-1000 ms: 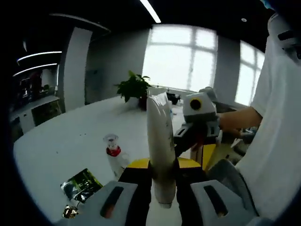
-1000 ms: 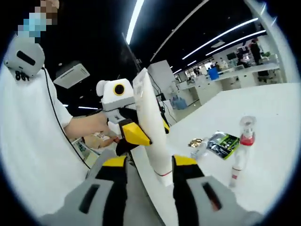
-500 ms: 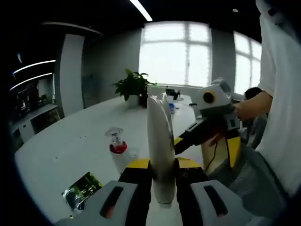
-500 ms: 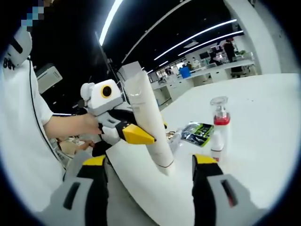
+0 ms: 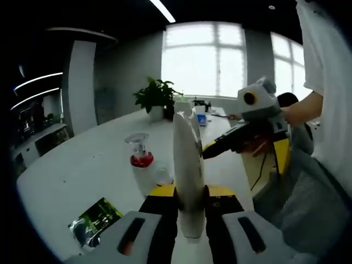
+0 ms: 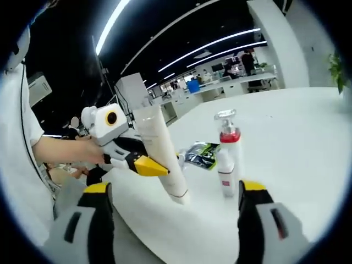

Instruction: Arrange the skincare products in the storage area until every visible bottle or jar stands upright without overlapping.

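A white squeeze tube (image 5: 188, 165) stands cap-down between the jaws of my left gripper (image 5: 190, 204), which is shut on it. In the right gripper view the same tube (image 6: 160, 154) leans over the table edge, pinched by the left gripper (image 6: 144, 163). My right gripper (image 6: 175, 188) is open, its jaws spread wide on either side of the tube's cap end and not touching it. It also appears at the right of the left gripper view as the right gripper (image 5: 242, 148). A white pump bottle with a red collar (image 5: 142, 165) (image 6: 226, 165) stands upright on the white table (image 5: 82, 165).
A green foil sachet (image 5: 96, 217) (image 6: 198, 153) lies flat on the table near the pump bottle. A potted plant (image 5: 155, 98) stands at the far end. The person's hand (image 5: 300, 113) and white shirt are at the right; a sleeve and arm (image 6: 52, 148) are at the left.
My right gripper has let go of the tube's cap end, spread its jaws wide and drawn back. The left gripper still holds the tube. Both views have swung toward the pump bottle.
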{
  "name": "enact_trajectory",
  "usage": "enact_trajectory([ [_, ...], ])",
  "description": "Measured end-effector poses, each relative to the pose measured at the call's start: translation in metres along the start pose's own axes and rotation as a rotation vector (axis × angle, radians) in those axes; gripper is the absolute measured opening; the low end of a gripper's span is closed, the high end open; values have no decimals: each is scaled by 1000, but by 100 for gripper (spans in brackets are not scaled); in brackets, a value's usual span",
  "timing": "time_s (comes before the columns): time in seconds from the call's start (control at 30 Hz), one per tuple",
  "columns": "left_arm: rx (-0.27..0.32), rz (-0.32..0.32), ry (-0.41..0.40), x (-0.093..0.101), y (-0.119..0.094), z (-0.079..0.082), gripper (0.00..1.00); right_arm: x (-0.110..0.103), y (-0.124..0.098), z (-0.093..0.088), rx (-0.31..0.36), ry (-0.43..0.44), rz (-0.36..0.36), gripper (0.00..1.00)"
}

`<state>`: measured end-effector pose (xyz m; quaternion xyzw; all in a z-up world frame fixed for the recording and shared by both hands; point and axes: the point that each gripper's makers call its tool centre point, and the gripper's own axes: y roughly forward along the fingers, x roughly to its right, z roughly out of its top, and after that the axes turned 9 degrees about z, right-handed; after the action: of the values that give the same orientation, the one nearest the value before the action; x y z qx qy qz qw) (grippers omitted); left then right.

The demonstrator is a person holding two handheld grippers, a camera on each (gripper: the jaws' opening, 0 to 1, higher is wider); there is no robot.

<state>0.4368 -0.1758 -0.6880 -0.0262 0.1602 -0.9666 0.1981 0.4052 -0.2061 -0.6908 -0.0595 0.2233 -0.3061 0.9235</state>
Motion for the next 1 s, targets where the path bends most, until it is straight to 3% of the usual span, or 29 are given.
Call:
enact_trajectory([
  [0.53, 22, -8, 60, -17, 13, -6, 14, 16, 1, -6, -20, 16, -48, 98],
  [1.0, 48, 9, 57, -35, 26, -11, 14, 26, 4, -11, -36, 29, -74, 97],
])
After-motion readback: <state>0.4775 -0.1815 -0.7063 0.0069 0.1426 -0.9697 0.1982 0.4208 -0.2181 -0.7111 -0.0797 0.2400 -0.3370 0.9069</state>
